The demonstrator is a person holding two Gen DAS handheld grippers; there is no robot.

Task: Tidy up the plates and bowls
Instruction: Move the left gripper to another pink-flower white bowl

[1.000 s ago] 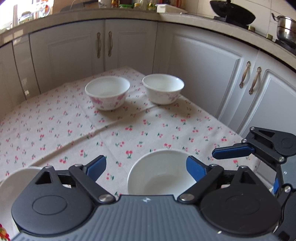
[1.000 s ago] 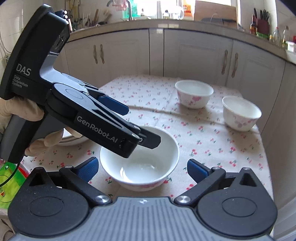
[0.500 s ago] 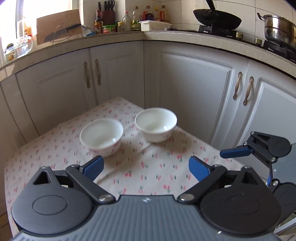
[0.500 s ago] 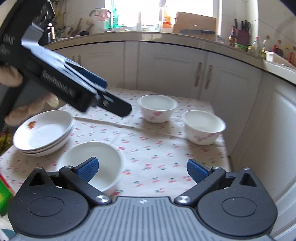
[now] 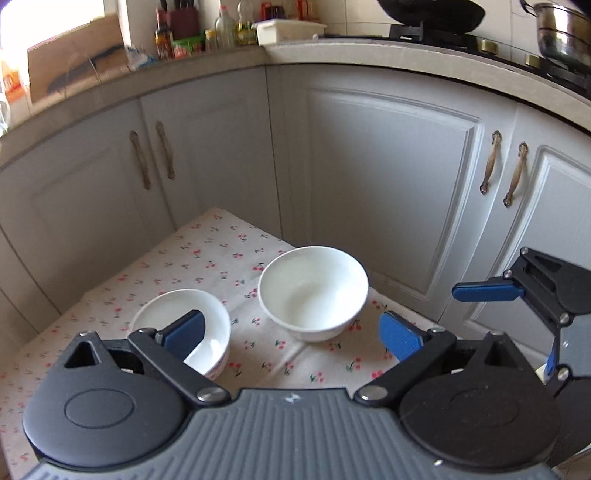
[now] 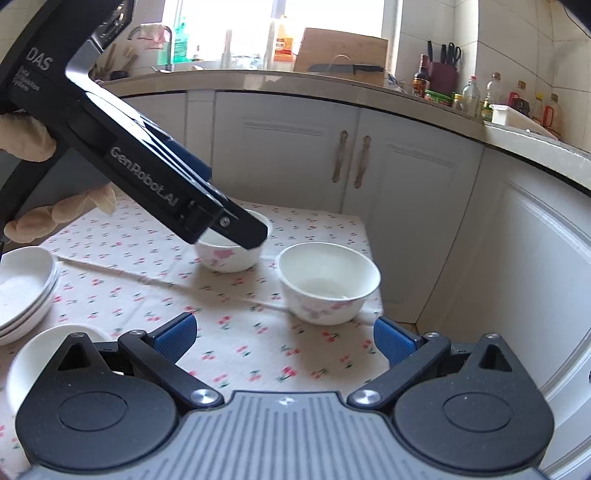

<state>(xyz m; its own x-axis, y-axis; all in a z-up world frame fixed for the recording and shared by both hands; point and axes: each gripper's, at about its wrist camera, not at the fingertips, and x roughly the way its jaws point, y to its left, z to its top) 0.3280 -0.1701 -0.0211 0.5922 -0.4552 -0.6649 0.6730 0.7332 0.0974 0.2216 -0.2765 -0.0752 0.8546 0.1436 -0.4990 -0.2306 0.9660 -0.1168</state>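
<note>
Now | left tongs [image 5: 291, 332] – tilted down over 2 bowls, opening, empty | right tongs [image 6: 284, 338] – spread, empty

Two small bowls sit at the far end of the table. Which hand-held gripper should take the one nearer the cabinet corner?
Probably the right hand-held gripper: it is open and empty, and that bowl lies straight ahead. The left hand-held gripper is nearer the other bowl.

A cherry-print tablecloth [image 6: 236, 295] covers the near table; far behind, grey cabinet doors [image 5: 388, 184], a knife block [image 6: 445, 70], and a wok [image 5: 432, 14] far right.
</note>
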